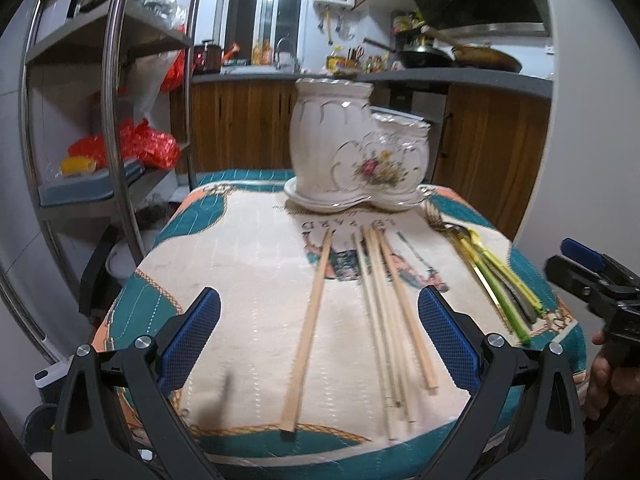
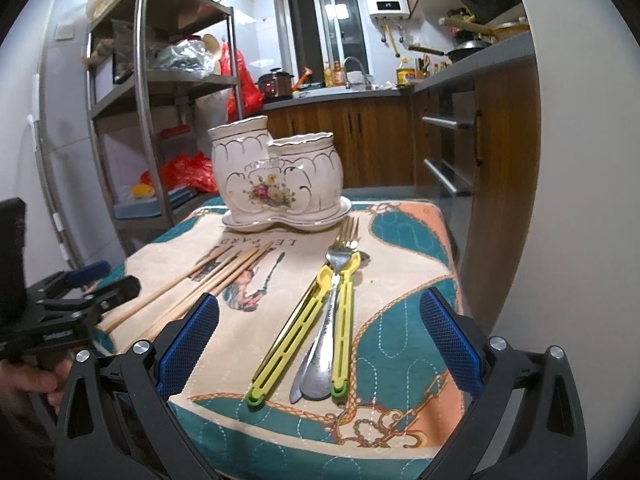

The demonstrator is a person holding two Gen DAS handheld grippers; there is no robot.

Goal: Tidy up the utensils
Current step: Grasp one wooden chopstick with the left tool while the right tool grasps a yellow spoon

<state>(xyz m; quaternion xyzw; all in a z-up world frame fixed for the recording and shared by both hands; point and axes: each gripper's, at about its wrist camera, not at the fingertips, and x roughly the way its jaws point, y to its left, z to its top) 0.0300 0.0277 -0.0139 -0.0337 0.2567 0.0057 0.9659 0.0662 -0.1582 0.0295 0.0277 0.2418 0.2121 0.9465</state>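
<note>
Both your left hand-held gripper (image 1: 320, 334) and right hand-held gripper (image 2: 320, 334) hang released; grab carelessly and the chopsticks (image 1: 384, 308) roll off the counter's (image 1: 248, 264) near edge.

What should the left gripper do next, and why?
Probably ease the left gripper down onto the lone chopstick. Its jaws are open and empty, that chopstick lies between them apart from the bundle, and the ceramic holder looks empty.
</note>
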